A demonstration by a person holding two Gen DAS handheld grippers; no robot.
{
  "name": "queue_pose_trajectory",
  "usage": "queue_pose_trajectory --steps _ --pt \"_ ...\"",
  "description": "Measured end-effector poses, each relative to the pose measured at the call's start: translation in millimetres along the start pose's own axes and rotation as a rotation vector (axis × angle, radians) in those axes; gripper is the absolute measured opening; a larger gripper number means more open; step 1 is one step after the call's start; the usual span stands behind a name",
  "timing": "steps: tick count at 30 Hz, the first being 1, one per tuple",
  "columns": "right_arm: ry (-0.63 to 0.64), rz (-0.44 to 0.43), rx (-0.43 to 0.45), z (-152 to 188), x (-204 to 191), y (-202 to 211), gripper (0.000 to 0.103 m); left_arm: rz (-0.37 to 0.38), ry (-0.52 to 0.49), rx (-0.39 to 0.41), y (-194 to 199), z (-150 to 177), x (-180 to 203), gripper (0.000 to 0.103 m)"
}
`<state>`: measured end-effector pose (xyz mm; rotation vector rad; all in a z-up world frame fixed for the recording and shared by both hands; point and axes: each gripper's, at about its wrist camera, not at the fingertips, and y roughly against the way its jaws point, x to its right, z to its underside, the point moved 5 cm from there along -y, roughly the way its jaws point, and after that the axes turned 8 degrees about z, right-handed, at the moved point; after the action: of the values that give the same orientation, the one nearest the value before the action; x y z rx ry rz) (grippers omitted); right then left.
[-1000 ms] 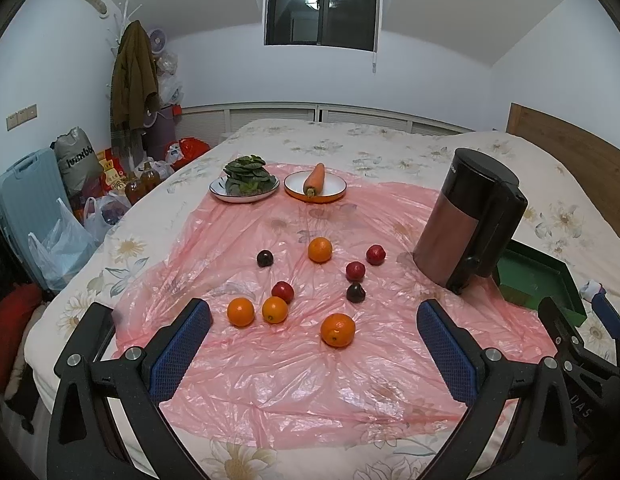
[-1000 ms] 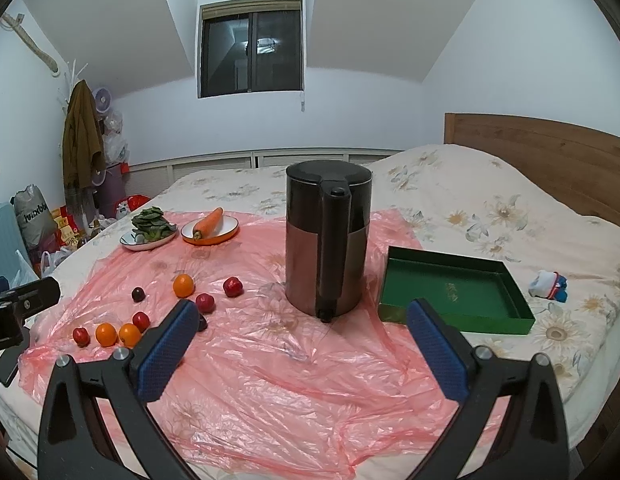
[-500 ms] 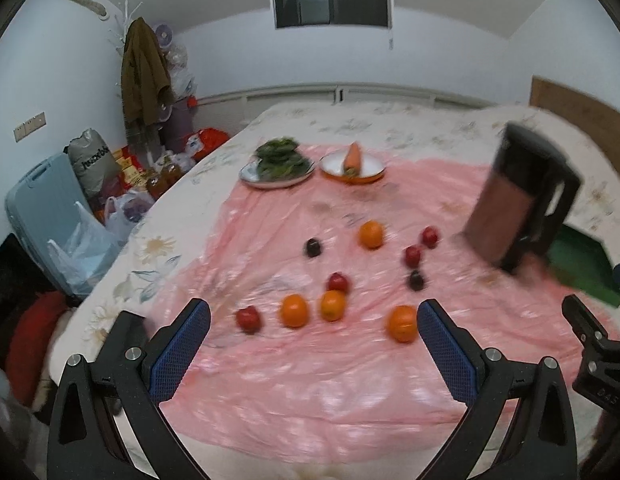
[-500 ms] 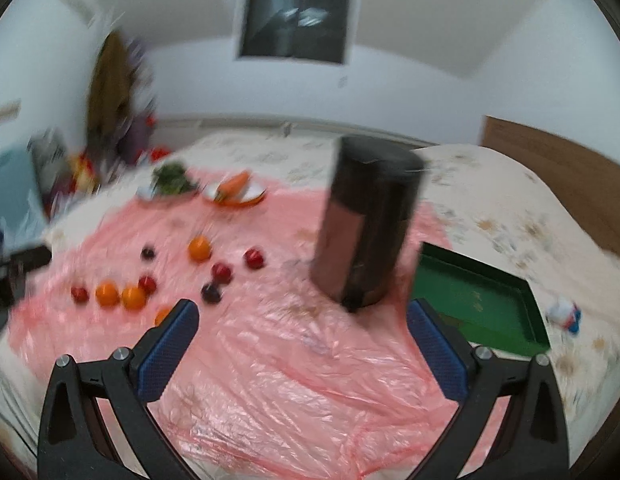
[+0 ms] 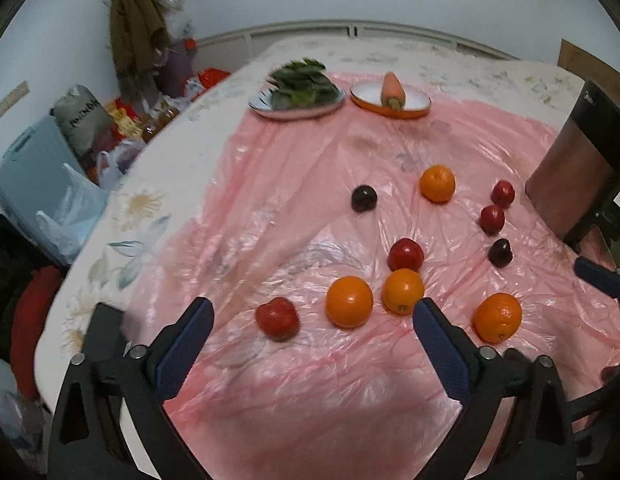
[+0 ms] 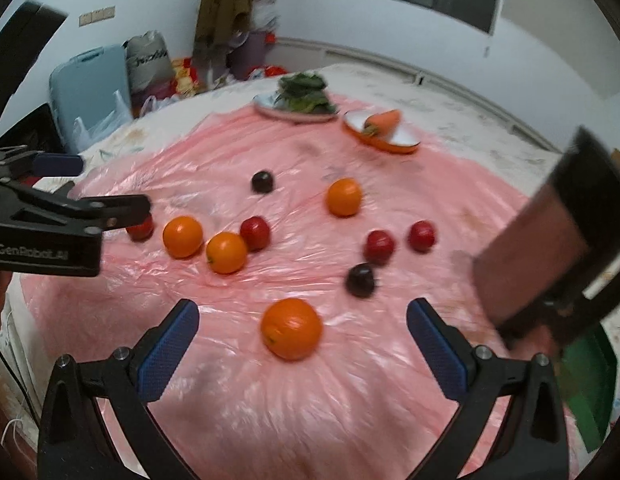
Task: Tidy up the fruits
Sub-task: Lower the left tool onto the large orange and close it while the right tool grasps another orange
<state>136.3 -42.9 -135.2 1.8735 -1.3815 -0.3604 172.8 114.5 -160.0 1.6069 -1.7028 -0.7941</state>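
Left gripper [image 5: 313, 334] gapes wide and empty above the near edge of the pink plastic sheet [image 5: 270, 208] on the bed, a red fruit [image 5: 277, 317] and an orange [image 5: 349, 301] lying between its fingers' lines of reach. Right gripper [image 6: 303, 338], likewise wide and empty, frames the nearest orange [image 6: 291, 328]. Beyond these lie a second pair, orange [image 6: 226, 252] touching red fruit [image 6: 255, 233], then a dark plum [image 6: 360, 279], two red fruits [image 6: 379, 247] [image 6: 421, 235], a far orange [image 6: 343, 197] and a far dark plum [image 6: 263, 181], all apart. At the far edge stand a plate of greens [image 5: 298, 92] and a plate with a carrot [image 5: 391, 98]; a dark kettle [image 5: 582, 168] stands to the right. Judged best practice: lower each gripper so the pads straddle one fruit's widest girth, close gently to avoid bruising, and avoid snagging the loose sheet. Fruits appear as yet unsorted.
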Motion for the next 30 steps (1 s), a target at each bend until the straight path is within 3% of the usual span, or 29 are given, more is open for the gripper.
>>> queue_pose_trajectory --steps 6,12,16,23,30 --pt "0.000 -0.019 -0.032 2.9 -2.5 -29.8 0.103 0.037 -0.083 -0.046 -36.2 -11.9 18.2 0.093" --pt "-0.013 -0.053 -0.058 3.3 -6.2 -51.0 0.103 0.039 -0.099 -0.115 -67.8 -11.3 22.2 0.074" --pt "-0.013 -0.071 -0.078 7.0 -10.1 -59.2 0.103 0.063 -0.064 -0.107 -69.8 -9.9 17.2 0.067" --pt "-0.024 -0.084 -0.074 8.3 -11.6 -58.0 0.103 0.066 -0.005 -0.098 -66.8 -7.4 1.0 0.066" --pt "-0.030 -0.081 -0.093 11.5 -12.1 -64.9 0.103 0.003 -0.064 -0.148 -84.4 3.4 8.4 0.066"
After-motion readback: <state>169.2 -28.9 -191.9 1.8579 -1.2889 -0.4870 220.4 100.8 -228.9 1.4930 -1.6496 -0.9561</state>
